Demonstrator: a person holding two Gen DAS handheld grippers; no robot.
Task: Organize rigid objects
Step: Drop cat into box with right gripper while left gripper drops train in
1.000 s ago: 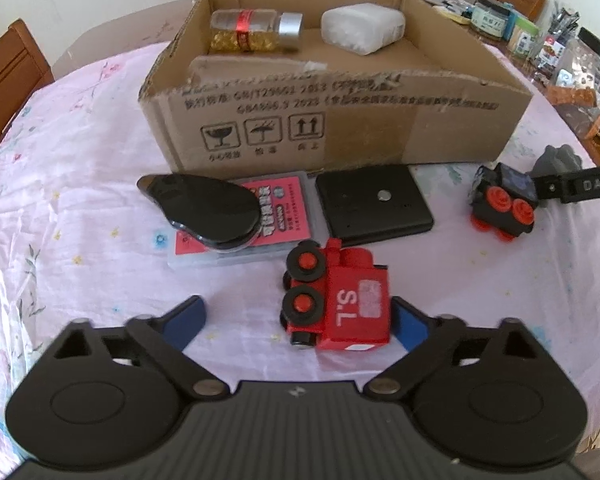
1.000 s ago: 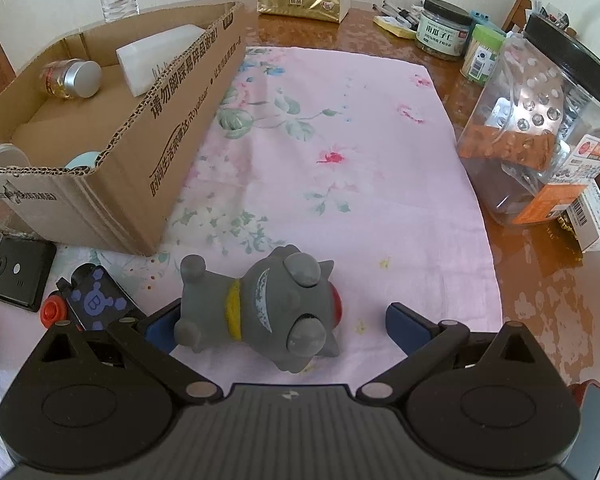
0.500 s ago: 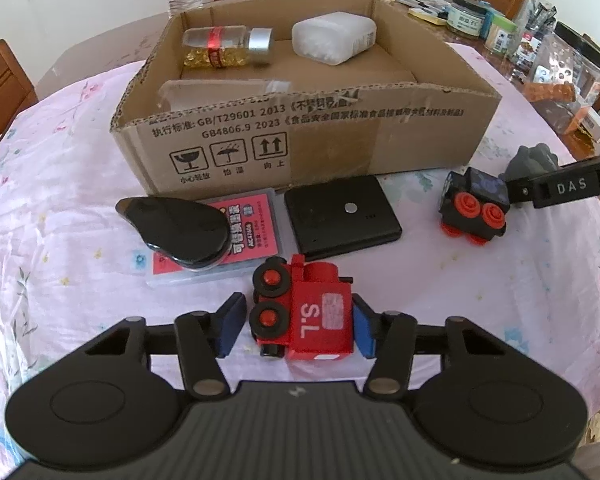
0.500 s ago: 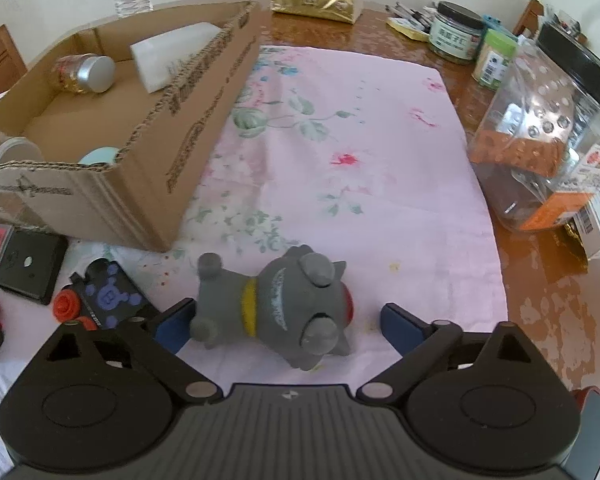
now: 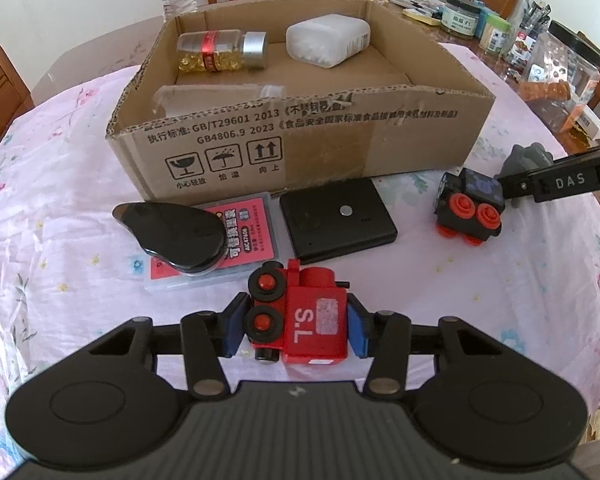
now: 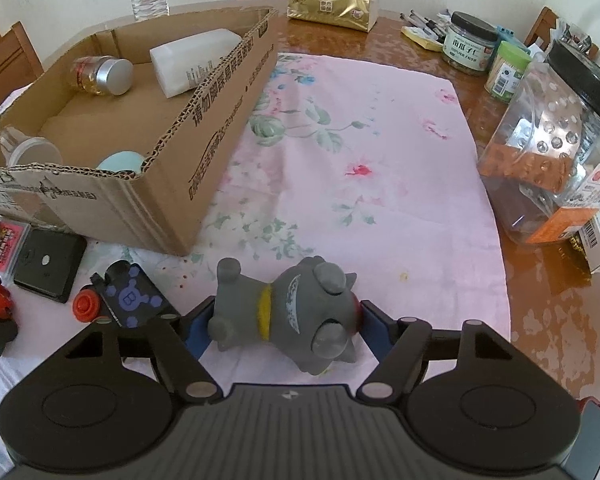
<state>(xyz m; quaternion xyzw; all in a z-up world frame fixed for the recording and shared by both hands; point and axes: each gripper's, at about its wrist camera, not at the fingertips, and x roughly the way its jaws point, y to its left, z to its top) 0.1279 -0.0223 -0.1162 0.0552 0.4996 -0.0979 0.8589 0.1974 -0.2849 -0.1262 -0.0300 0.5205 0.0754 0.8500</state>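
Observation:
My left gripper (image 5: 296, 326) is shut on a red toy train (image 5: 300, 316) marked "S.L", low over the pink cloth. My right gripper (image 6: 280, 324) is shut on a grey toy cat (image 6: 288, 312) with a yellow collar, lying on its side. An open cardboard box (image 5: 300, 136) stands beyond, holding a capsule bottle (image 5: 220, 50) and a white container (image 5: 328, 40). A black toy train (image 5: 470, 210) with red wheels sits beside the right gripper's arm; it also shows in the right wrist view (image 6: 128, 296).
A black teardrop case (image 5: 172, 236) lies on a pink card box (image 5: 236, 244), next to a flat black device (image 5: 336, 216), all in front of the box. Jars (image 6: 468, 44), a clear plastic tub (image 6: 556, 152) and a tissue pack (image 6: 332, 0) crowd the table's right and far side.
Both grippers have closed: the left fingers came in onto the red train, the right fingers onto the grey cat. Both views have risen slightly.

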